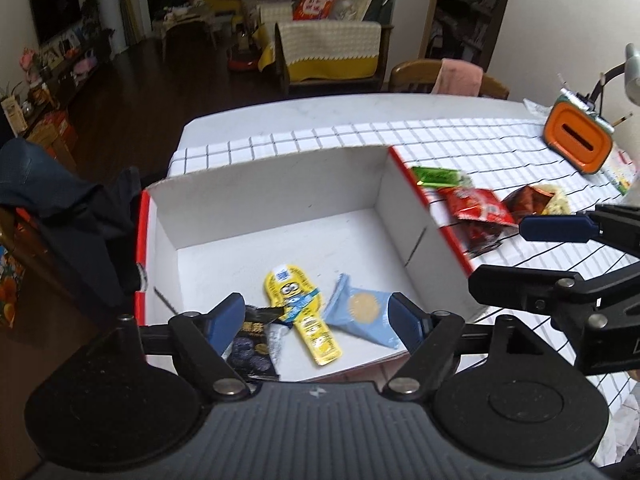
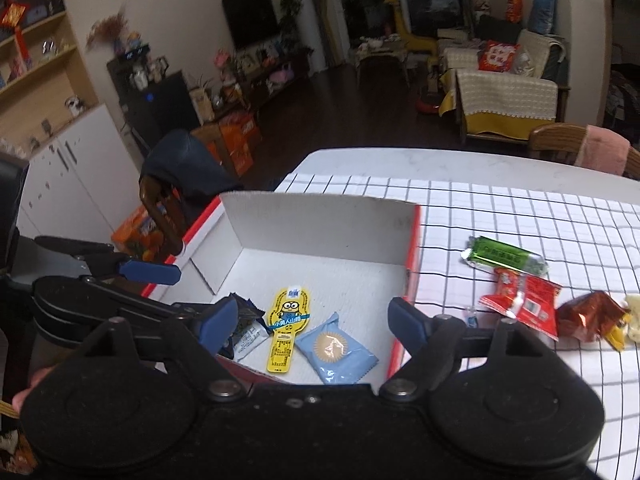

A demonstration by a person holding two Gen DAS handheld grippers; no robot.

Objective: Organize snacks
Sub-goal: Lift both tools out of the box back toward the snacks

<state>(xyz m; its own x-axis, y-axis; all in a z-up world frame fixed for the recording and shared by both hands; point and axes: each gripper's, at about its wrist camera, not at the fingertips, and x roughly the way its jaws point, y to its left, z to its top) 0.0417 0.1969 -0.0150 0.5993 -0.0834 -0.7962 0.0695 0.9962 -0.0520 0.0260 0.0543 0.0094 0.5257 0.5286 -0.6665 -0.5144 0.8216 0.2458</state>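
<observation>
Snacks are mid-sort: the white box [image 1: 280, 208] on the counter [image 2: 520, 216] already holds the yellow Minion pack [image 1: 302, 312], blue biscuit pack [image 2: 336, 350] and dark pack [image 1: 250, 346], while the red packet [image 2: 524, 306] and green packet [image 2: 506, 258] wait just right of the box, so both the left gripper [image 1: 316, 320] and right gripper [image 2: 314, 324] hover over it, jaws apart and empty.

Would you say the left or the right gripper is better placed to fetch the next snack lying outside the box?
Right. The right gripper is open and empty, on the box side where the red packet lies.
</observation>
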